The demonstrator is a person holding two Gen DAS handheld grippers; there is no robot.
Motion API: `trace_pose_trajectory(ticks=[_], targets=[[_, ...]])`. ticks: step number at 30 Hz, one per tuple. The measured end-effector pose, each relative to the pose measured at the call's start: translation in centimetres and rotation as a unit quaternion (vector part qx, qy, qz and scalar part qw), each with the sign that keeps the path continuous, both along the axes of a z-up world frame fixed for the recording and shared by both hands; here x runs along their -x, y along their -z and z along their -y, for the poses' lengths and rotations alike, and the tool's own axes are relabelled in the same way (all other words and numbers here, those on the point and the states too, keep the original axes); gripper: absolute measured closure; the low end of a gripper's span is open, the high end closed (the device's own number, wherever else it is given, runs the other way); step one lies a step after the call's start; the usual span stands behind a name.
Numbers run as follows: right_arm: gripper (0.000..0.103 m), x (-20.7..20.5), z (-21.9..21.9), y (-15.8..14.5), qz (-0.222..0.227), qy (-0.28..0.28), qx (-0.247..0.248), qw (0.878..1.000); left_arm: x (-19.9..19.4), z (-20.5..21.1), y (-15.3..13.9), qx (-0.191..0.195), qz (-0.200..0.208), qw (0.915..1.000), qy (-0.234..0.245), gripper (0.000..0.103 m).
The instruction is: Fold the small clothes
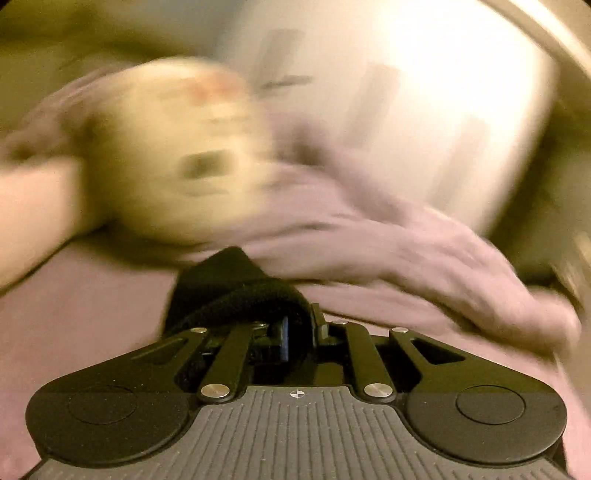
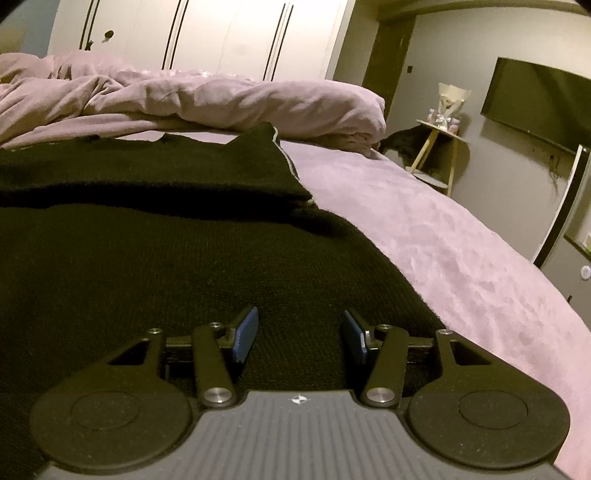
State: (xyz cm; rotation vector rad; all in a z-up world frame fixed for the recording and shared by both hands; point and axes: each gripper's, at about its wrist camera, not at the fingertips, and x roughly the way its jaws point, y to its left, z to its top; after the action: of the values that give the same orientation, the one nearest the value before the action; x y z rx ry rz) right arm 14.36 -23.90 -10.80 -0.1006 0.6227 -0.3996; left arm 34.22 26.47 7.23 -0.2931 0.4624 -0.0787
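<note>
A black knitted garment [image 2: 155, 258] lies spread on the pink bed sheet [image 2: 443, 251], with one part folded over itself at the far side. My right gripper [image 2: 300, 334] hovers low over its near edge, jaws open, nothing between the blue pads [image 2: 245, 332]. In the blurred left wrist view, my left gripper [image 1: 301, 328] is shut on a bunched edge of the black garment [image 1: 229, 288], which drapes over the fingertips and hides them.
A crumpled pink duvet [image 2: 207, 99] lies across the far side of the bed. A blurred cream plush toy [image 1: 173, 158] sits on the bedding. A small side table [image 2: 439, 147], a wall screen [image 2: 535, 99] and white wardrobe doors [image 2: 207, 33] stand beyond the bed.
</note>
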Motion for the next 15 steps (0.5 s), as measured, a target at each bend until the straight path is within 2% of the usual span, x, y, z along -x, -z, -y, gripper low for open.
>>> trace_pose_trajectory(ticks=[3,4,6,7,8,11,15], targets=[[0.052,0.2,0.3,-0.3,-0.001,0.002,-0.017,1.0,0.9,9.9,-0.3,-0.063,-0.005,0.9924,0.105,0.088],[0.052,0.3,0.4,-0.5,-0.003,0.002,-0.025,1.0,1.4,13.1,0.3,-0.082,-0.013,0.9879,0.131,0.081],[0.052,0.5,0.7,-1.0,-0.009,-0.003,-0.04,0.999,2.7,17.1,2.2,-0.092,-0.041,0.9815,0.163,0.063],[0.051,0.6,0.9,-1.3,-0.013,-0.007,-0.049,0.999,3.3,18.1,3.1,-0.085,-0.057,0.9807,0.166,0.048],[0.051,0.7,1.0,-1.6,-0.016,-0.011,-0.057,0.998,3.9,18.6,3.8,-0.074,-0.074,0.9812,0.163,0.045],[0.051,1.1,1.3,-2.5,-0.023,-0.029,-0.077,0.996,7.2,17.7,5.8,-0.017,-0.114,0.9846,0.131,0.044],[0.051,1.3,0.3,-3.7,-0.012,-0.066,-0.09,0.994,10.9,13.1,7.9,0.021,-0.159,0.9865,0.033,0.038]])
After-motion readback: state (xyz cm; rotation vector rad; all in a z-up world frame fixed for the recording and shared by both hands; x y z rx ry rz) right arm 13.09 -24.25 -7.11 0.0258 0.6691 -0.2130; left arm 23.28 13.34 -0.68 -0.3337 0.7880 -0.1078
